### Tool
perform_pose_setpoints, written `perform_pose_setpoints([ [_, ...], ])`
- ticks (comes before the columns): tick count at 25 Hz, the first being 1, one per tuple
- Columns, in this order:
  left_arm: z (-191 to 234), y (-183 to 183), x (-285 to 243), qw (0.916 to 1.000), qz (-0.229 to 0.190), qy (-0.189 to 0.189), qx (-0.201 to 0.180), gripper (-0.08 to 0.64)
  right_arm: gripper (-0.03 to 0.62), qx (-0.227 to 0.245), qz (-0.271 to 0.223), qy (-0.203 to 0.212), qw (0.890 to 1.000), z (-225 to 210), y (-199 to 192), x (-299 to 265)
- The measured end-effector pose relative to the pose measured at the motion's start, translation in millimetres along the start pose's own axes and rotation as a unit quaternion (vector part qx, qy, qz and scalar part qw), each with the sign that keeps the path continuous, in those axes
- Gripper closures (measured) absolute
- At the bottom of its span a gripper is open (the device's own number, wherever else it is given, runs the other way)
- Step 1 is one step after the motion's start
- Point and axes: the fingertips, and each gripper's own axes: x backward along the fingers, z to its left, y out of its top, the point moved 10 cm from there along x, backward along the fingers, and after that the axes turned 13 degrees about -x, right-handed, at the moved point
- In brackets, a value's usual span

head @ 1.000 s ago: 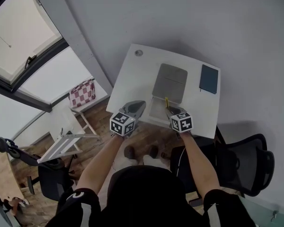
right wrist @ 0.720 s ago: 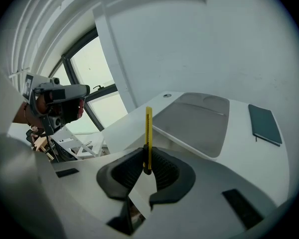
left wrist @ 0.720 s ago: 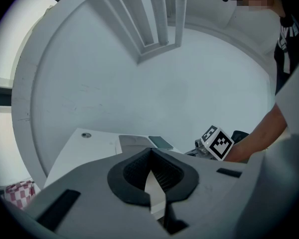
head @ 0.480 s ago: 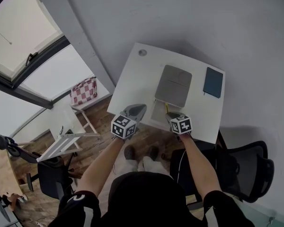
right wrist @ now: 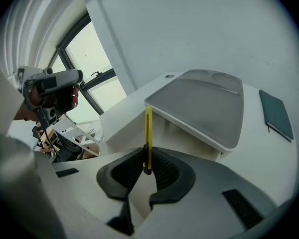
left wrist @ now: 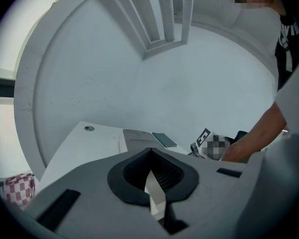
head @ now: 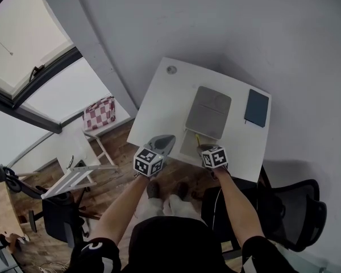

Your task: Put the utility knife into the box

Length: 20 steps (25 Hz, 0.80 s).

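Note:
A yellow utility knife (right wrist: 148, 133) stands upright between the pads of my right gripper (right wrist: 147, 169), which is shut on its lower end. In the head view the knife (head: 197, 140) hangs over the near part of the open white box (head: 188, 147), just in front of its raised grey lid (head: 209, 111). The lid (right wrist: 202, 103) slopes up right behind the blade. My left gripper (head: 165, 139) is shut and holds nothing; it hovers at the table's near edge, left of the box. Its pads (left wrist: 162, 176) meet at the tip.
The white table (head: 159, 104) also carries a dark notebook (head: 256, 108) at the far right and a round grommet (head: 171, 70) at the far left corner. A black office chair (head: 298, 206) stands to the right. A checkered stool (head: 99, 114) and a window are at the left.
The head view has shifted a little. Both grippers keep about the same places by the box, the right one still shut on the knife.

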Motion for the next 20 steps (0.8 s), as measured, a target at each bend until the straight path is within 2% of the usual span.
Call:
perform_pose_setpoints([
  [15,10,2,-1,1.0000,-0.002,-0.004,0.007,0.535,0.503,-0.010,0.002,-0.008,1.000,-1,7,-4],
  [20,13,7,1,1.0000,-0.005,-0.007,0.003,0.534,0.502,-0.019,-0.016,-0.009,1.000,2,9,5],
])
